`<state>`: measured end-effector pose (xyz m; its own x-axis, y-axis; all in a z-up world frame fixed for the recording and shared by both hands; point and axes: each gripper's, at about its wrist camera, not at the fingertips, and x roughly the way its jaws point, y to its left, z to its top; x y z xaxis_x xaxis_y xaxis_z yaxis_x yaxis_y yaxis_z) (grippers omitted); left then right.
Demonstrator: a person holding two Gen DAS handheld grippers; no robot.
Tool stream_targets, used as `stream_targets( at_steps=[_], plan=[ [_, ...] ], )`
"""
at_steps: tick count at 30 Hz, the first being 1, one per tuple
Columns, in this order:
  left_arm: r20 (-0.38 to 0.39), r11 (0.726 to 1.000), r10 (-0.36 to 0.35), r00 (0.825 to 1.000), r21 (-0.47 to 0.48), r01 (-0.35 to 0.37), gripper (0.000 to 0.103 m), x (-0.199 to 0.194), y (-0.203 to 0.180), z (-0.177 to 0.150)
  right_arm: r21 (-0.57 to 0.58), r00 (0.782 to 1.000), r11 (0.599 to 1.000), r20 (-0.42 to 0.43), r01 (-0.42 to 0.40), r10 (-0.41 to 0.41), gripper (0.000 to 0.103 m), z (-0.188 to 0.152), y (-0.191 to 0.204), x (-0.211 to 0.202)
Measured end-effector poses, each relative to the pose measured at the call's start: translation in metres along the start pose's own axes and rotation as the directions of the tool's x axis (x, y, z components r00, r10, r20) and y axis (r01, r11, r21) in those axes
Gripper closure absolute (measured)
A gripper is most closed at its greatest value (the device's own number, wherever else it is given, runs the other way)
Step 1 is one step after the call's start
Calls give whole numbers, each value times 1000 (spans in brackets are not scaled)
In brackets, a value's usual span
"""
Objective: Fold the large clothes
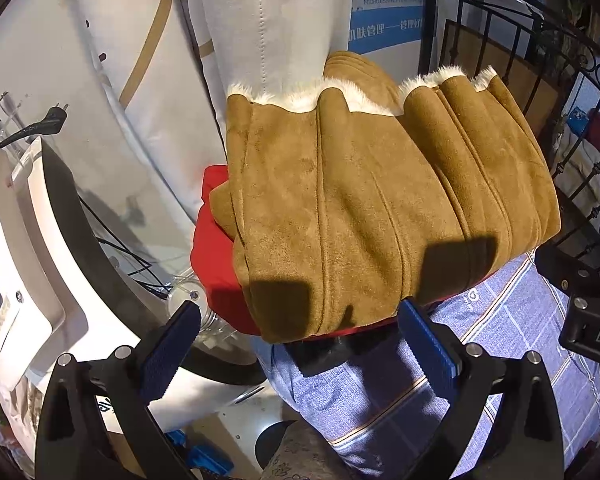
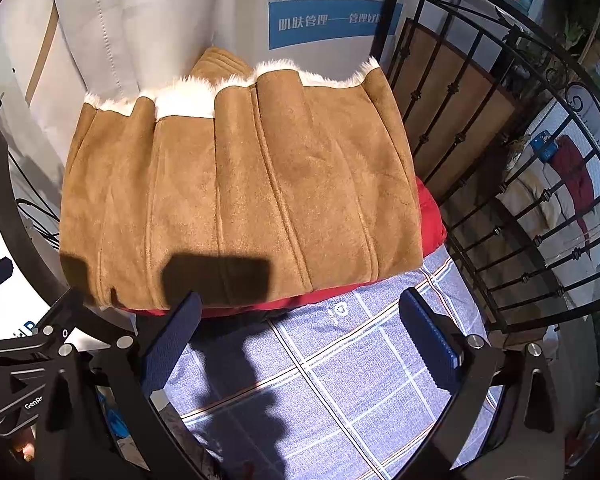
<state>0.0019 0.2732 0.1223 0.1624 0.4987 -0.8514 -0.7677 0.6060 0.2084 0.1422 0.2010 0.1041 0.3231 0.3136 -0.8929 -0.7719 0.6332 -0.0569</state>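
A tan suede coat (image 1: 372, 200) with white fleece lining along its far edge lies folded in a thick bundle on top of a red garment (image 1: 216, 248). Both rest on a blue checked cloth (image 1: 480, 344). My left gripper (image 1: 300, 344) is open just short of the coat's near edge, nothing between its blue pads. In the right wrist view the same coat (image 2: 240, 192) covers the red garment (image 2: 430, 216) on the checked cloth (image 2: 340, 380). My right gripper (image 2: 300, 332) is open too, its fingers over the cloth in front of the coat.
A black wrought-iron railing (image 2: 500, 160) curves along the right side. A white machine (image 1: 32, 240) with cables and a clear jar (image 1: 204, 312) stands at the left. A white padded form (image 1: 276, 20) and a blue poster (image 2: 324, 16) rise behind the pile.
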Motion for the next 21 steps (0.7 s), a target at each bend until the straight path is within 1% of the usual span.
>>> stream_targets(
  at_steps=[21],
  plan=[
    [-12,1000,-6,1000,3,6,6,1,0,-3,-5,1000,1000,2,-4,4,6,-3,1,-1]
  ],
)
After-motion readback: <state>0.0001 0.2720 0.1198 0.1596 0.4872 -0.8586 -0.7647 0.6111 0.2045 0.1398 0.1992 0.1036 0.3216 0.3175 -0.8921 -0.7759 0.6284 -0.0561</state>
